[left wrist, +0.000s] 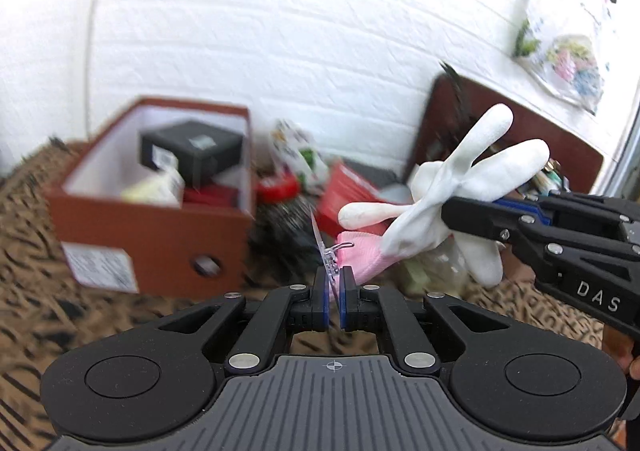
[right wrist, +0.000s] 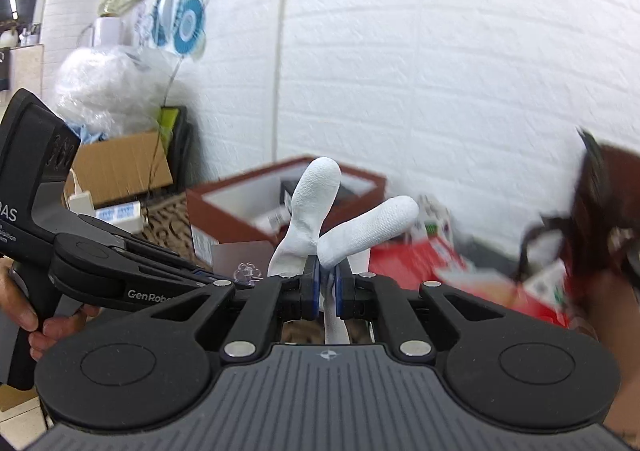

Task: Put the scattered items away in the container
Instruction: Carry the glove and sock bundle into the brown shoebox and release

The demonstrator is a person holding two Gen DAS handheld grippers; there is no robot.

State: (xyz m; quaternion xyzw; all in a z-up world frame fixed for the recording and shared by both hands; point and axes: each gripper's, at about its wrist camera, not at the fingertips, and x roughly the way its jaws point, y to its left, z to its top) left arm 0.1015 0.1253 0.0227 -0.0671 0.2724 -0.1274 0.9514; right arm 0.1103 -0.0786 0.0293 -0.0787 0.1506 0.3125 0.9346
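Now both grippers are up off the patterned cloth, each with something in its pinch. The right gripper has its pads clamped on a white glove; from the right wrist view two glove fingers stick up above the tips like rabbit ears, and a strip of fabric runs down between the pads. From the left wrist view the same glove bunches at the right gripper's tip, with a pink cuff hanging below it.

The left gripper is closed tight on a thin clear plastic piece with a small metal hook. It looks like a clip or tag beside the pink cuff, though I cannot tell whether it is fixed to the glove.

The brown box sits ahead and to the left on the cloth, already holding a black carton and a few other bits. More clutter lies between the box and the wall, blurred.

Handling, as I read it: the glove is light, soft and floppy, so it will droop and swing. A pinch at the bunched palm seems sound; a lone fingertip would let it dangle. The clear piece looks stiff but thin and slick, so it could slip or snap under a twist. Keep both holds moving together toward the box.
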